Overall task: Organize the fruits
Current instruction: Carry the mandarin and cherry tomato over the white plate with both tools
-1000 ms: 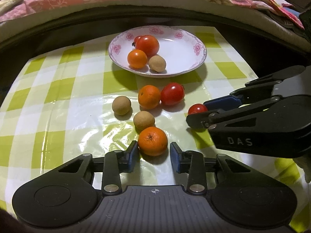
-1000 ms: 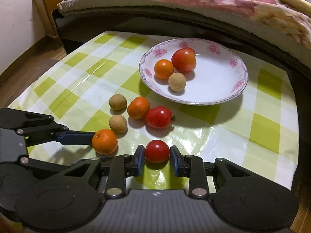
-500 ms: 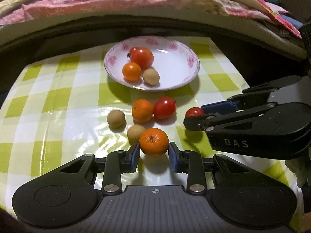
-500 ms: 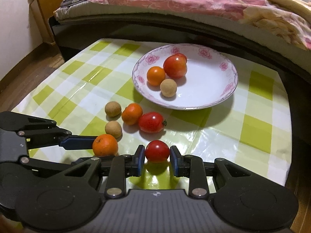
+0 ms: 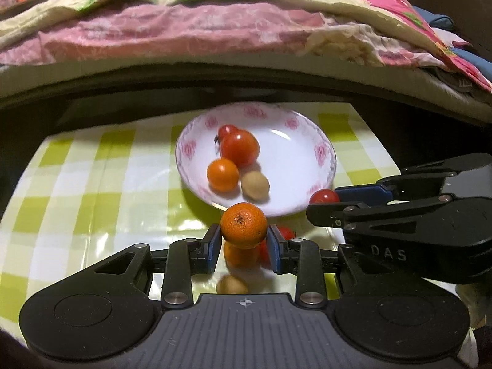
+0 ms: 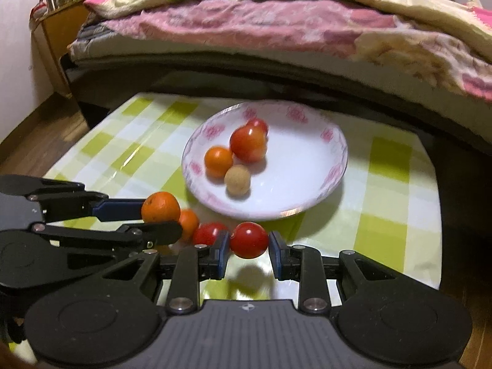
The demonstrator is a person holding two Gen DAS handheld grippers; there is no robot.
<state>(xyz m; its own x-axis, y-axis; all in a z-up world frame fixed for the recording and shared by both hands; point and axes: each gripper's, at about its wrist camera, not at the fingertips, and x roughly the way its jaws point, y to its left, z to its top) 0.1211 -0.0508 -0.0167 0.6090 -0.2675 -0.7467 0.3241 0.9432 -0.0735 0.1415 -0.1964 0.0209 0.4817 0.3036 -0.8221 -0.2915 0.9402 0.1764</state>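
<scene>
My left gripper [image 5: 244, 243] is shut on an orange mandarin [image 5: 243, 225] and holds it above the table, just short of the white flowered plate [image 5: 310, 141]. My right gripper [image 6: 249, 247] is shut on a small red tomato [image 6: 249, 240], lifted near the plate's [image 6: 326, 160] front rim. The plate holds a big tomato [image 5: 240, 149], a small tomato behind it, a mandarin [image 5: 222, 174] and a tan longan [image 5: 255, 185]. In the right wrist view the left gripper's mandarin [image 6: 160, 206] shows at left. Another mandarin [image 6: 189, 223] and tomato [image 6: 209, 233] lie on the cloth.
The table has a green and white checked cloth [image 5: 92, 184]. A longan [image 5: 231, 284] lies on it under my left gripper. A bed with pink and yellow quilts [image 6: 276, 24] runs along the far side. A wooden nightstand [image 6: 58, 37] stands far left; wood floor lies left.
Both grippers have lifted their fruit off the cloth and moved forward toward the plate. The loose fruit on the cloth now lies under and behind the fingers.
</scene>
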